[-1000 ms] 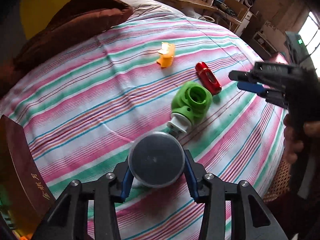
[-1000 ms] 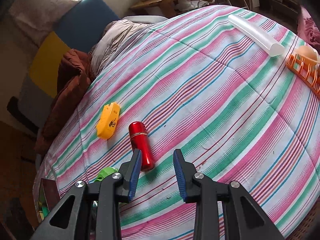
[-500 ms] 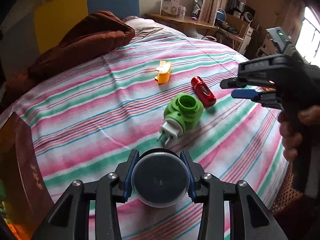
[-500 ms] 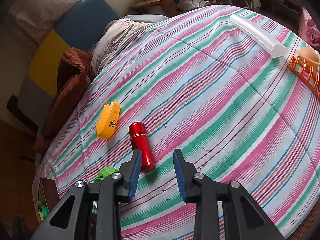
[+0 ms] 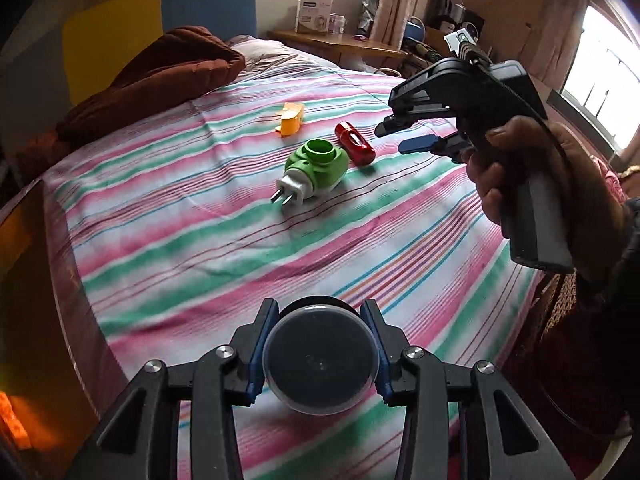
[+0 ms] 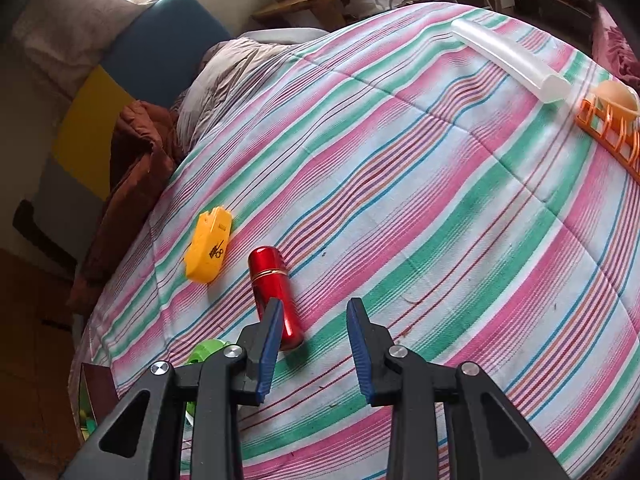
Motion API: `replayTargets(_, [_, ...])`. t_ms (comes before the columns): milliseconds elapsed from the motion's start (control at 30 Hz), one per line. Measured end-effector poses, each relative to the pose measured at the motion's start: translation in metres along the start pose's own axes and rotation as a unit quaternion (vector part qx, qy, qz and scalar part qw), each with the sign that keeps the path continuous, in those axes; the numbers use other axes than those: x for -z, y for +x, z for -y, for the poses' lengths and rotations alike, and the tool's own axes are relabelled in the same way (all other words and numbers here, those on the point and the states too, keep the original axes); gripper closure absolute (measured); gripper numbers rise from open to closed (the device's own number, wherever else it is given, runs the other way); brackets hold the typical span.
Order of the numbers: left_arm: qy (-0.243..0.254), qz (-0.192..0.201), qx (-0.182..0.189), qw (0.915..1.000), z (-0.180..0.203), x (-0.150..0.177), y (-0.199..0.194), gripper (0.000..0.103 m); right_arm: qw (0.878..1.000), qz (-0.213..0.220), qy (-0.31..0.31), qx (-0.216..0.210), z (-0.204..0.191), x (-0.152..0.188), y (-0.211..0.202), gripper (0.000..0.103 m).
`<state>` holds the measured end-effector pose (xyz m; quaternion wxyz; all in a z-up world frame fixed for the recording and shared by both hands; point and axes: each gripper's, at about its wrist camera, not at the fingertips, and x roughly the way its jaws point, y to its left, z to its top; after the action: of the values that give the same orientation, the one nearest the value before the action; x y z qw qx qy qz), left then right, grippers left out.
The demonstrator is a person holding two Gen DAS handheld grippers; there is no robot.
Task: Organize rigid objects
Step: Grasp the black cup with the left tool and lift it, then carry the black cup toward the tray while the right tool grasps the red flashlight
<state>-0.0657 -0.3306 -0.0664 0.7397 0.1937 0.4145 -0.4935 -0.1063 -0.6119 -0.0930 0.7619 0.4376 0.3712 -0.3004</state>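
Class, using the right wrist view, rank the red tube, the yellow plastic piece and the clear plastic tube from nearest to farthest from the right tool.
1. Red tube: lying just ahead of the right tool, beside its left finger.
2. Yellow plastic piece: farther up and left, beside the red tube.
3. Clear plastic tube: far across the bed, upper right.

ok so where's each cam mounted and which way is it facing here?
Left wrist: on the left gripper, angled down across the striped bed; its jaws clamp a round dark container; right gripper and a hand show.
Right wrist: on the right gripper, angled down the bed; empty jaws.
Shared: red cylinder, yellow piece, green plug.
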Motion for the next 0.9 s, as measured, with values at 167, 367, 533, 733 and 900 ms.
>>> replayTargets(167, [-0.009,0.002,0.004,0.9999,-0.006,0.007,-0.005,0.060,0.999,0.002,-0.039,0.002,-0.016,0.006,0.005,0.071])
replayTargets(367, [-0.022,0.002,0.013,0.9997,-0.012,0.010,-0.008,0.060,0.997,0.009,-0.076,0.019,-0.033,0.001,0.014,0.071])
replayTargets(533, [-0.024,0.007,0.009,0.9996,-0.014,0.013,-0.014,0.060,0.990,-0.023,-0.120,0.065,-0.047,-0.005,0.048,0.071])
replayTargets(733, [-0.032,0.021,0.007,0.9992,-0.018,0.013,-0.027,0.060,0.954,-0.029,-0.253,0.157,-0.074,0.014,0.055,0.077])
replayTargets(900, [-0.032,0.041,0.004,0.9987,-0.018,0.011,-0.042,0.060,0.943,-0.064,-0.291,0.151,-0.063,0.030,0.043,0.077])
